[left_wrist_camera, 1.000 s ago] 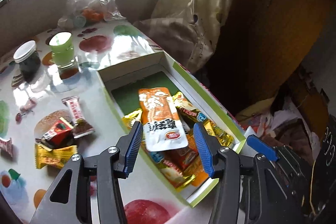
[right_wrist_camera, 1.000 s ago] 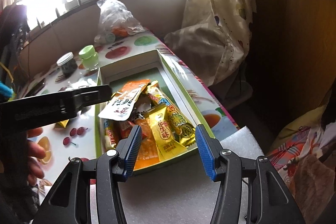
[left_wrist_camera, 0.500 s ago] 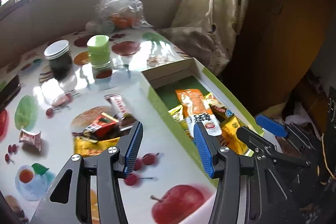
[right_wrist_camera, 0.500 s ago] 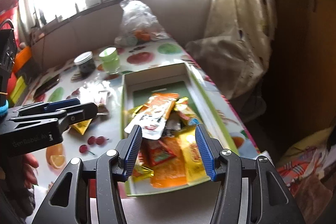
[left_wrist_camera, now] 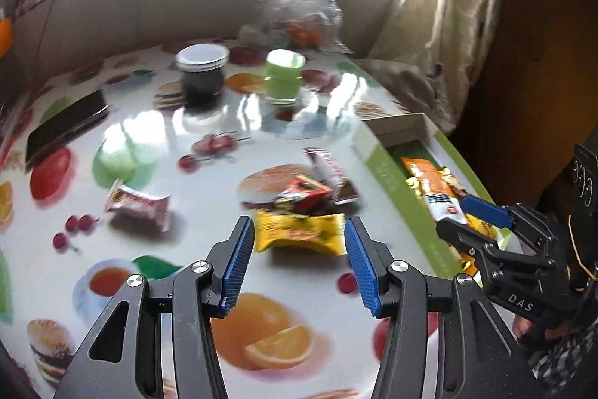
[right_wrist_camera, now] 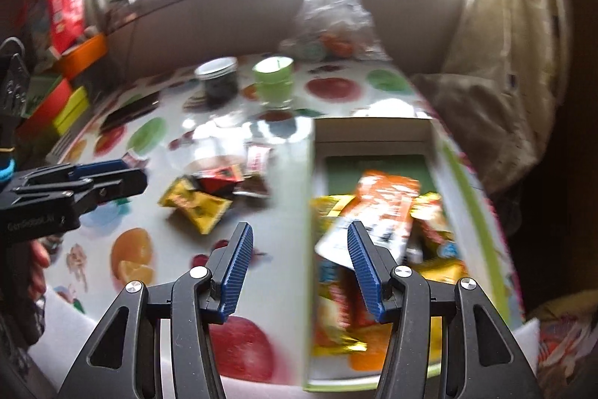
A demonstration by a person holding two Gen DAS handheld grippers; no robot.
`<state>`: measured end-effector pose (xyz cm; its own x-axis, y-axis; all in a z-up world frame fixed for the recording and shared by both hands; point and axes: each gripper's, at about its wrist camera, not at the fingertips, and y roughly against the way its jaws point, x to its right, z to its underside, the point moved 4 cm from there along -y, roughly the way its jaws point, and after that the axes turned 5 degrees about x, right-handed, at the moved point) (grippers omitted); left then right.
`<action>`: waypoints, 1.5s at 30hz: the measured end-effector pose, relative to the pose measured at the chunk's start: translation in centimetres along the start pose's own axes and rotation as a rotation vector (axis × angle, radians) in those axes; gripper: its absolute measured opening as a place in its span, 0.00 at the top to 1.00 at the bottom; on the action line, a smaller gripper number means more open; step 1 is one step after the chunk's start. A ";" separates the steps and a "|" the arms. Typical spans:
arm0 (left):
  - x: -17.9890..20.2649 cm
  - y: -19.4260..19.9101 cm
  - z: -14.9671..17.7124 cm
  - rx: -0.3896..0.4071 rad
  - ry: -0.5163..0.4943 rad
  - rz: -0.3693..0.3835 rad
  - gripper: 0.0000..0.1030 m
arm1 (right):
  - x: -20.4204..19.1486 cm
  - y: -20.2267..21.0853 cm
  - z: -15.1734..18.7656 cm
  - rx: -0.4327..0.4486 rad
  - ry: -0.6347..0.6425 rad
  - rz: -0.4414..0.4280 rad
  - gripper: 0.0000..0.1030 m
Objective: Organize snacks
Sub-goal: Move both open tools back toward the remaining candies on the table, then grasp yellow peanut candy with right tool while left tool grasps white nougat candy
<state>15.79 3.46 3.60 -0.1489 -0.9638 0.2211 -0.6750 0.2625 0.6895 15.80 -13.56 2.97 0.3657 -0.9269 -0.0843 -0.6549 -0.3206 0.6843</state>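
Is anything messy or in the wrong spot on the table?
Yes. A few snacks lie loose on the table beside the green box: a yellow packet, a red and black one, a brown bar and a pink wrapper lying farther off. The other snacks are piled inside the box.

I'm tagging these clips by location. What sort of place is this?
Most likely a home, at a table by a window: a fruit-print tablecloth, a curtain, and household items such as a jar and a box of snack packets.
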 end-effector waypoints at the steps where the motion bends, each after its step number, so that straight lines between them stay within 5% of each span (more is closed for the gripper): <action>1: -0.8 0.1 0.1 -0.001 0.012 -0.017 0.50 | -0.6 -0.4 0.0 -0.010 0.019 -0.016 0.49; 14: -7.5 0.5 2.1 -0.028 0.136 -0.115 0.50 | -7.5 -5.1 -1.1 -0.096 0.241 -0.165 0.49; 33: -11.8 0.5 2.9 -0.044 0.230 -0.158 0.50 | -9.4 -9.9 -1.1 -0.189 0.310 -0.168 0.49; 45: -13.1 -1.9 0.8 -0.049 0.316 -0.166 0.50 | -10.1 -9.2 -0.6 -0.170 0.268 -0.184 0.74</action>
<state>18.39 15.57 -1.15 0.1953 -0.9336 0.3003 -0.6350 0.1130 0.7642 18.52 -1.15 -2.04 0.6425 -0.7653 -0.0402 -0.4508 -0.4198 0.7877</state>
